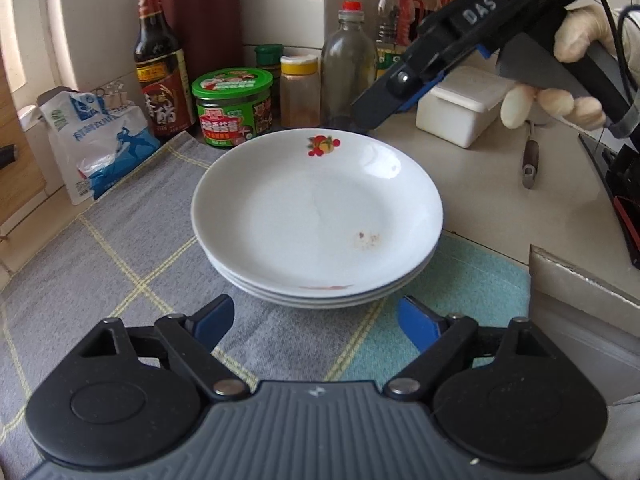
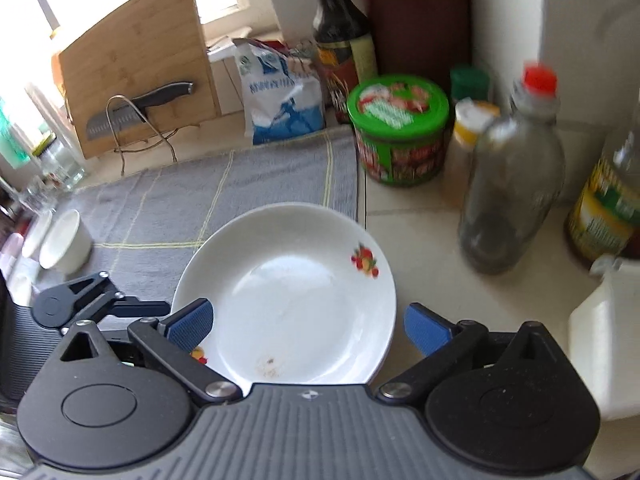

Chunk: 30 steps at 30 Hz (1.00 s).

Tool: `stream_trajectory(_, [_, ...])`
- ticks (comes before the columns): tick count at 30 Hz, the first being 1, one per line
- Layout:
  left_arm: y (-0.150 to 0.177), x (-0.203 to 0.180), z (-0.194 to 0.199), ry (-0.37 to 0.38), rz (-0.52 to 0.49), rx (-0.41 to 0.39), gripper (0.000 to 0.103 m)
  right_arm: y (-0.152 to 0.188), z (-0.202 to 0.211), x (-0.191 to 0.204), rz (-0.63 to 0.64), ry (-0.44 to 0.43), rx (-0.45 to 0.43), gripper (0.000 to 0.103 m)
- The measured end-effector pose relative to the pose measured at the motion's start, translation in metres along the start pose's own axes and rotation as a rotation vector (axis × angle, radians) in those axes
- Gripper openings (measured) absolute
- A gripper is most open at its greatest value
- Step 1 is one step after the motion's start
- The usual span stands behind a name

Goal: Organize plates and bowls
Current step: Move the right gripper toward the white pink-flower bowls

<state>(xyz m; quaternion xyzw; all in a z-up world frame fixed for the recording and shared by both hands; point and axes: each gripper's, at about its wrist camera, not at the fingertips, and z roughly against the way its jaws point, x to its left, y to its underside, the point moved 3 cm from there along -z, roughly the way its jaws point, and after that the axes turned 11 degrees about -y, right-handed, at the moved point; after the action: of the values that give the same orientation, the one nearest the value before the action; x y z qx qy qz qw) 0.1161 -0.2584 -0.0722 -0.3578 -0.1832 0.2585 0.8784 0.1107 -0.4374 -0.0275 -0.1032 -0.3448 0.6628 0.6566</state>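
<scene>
A stack of white ceramic plates (image 1: pixel 316 216), the top one printed with a small red-and-yellow fruit motif and marked by a brownish smear, sits on a grey cloth mat with yellow check lines (image 1: pixel 132 248) spread over the pale desk (image 1: pixel 488 200). The left claw (image 1: pixel 316 322) hangs just short of the stack's near rim, its blue-padded fingers spread wide and gripping nothing. The right claw (image 2: pixel 308 322) is also wide apart and empty, poised above the plates from the other side; in the left wrist view it shows as a black body slanting down from the upper right, held by a gloved hand (image 1: pixel 576 76). Behind the stack stand a green-lidded jar (image 1: pixel 234 106), a dark sauce bottle with a red label (image 1: pixel 158 64), a clear glass bottle with a red cap (image 1: pixel 348 68) and a yellow-capped spice shaker (image 1: pixel 299 92). Two small white bowls (image 2: pixel 60 242) rest at the far left end of the mat in the right wrist view, well apart from the plates. A white lidded box (image 1: pixel 460 106) sits on the desk to the right.
</scene>
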Motion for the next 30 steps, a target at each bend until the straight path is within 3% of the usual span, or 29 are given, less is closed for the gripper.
stream_trajectory(4, [0.004,0.008,0.016,-0.040,0.049,-0.030,0.090,-0.001,0.000,0.028,0.113,0.120,-0.080,0.103])
stream_trajectory(7, [0.008,0.018,0.029,-0.096,0.094,-0.049,0.091,-0.001,-0.001,0.049,0.184,0.152,-0.147,0.103])
stream_trajectory(11, [0.017,0.032,0.047,-0.201,0.157,-0.043,0.091,-0.003,-0.012,0.069,0.237,0.115,-0.187,0.103])
stream_trajectory(18, [0.047,0.062,0.090,-0.359,0.276,0.003,0.091,-0.006,-0.043,0.115,0.306,0.025,-0.180,0.103])
stream_trajectory(23, [0.073,0.088,0.132,-0.432,0.315,-0.021,0.091,-0.003,-0.055,0.164,0.352,-0.089,-0.157,0.103])
stream_trajectory(30, [0.129,0.130,0.191,-0.477,0.302,-0.037,0.091,0.016,-0.082,0.248,0.392,-0.146,-0.123,0.103])
